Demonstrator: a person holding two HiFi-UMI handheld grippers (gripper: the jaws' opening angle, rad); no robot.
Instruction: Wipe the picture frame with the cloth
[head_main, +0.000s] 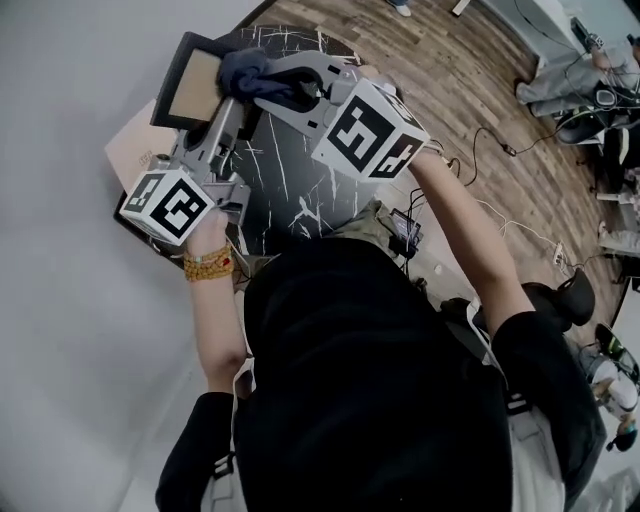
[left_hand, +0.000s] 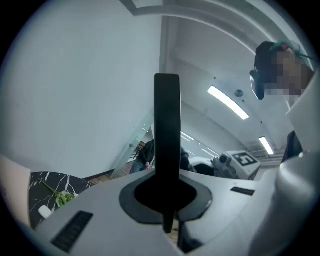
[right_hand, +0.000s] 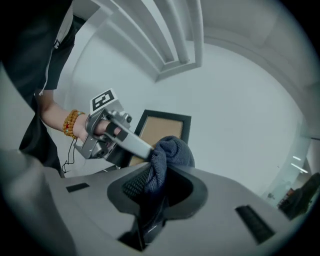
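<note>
The black, white-veined marble worktop (head_main: 290, 190) fills the middle of our head view. A pale beige flat box (head_main: 128, 150) sits at its far left corner.

Above that corner is the rectangular picture frame with a black border and tan panel (head_main: 195, 85). It appears to be held up off the worktop, with its tan face turned toward our right side.

Our left tool (head_main: 236, 112) is clamped tight on the frame's thin black edge near a lower corner. In the left gripper view that edge stands as a dark bar rising from between the jaws.

Our right tool (right_hand: 155, 195) is clamped on the bunched dark blue knitted cloth (right_hand: 169, 152). The cloth bulges out past the jaw tips and sits at the frame's near right edge. We cannot tell whether it is pressing on the panel yet.

We judge the main risk to be the grip on the frame, which is one narrow pinch near a corner. A firm push from the cloth far from that pinch could swing the frame in the jaws or work it loose. It would then drop onto the box or the worktop.

The left tool's body also lies across the frame's lower part. A wide stroke could knock the two tools together.

If the wad drags on the border, it could pull out of the right tool. That tool's hard tips might then meet the panel.
</note>
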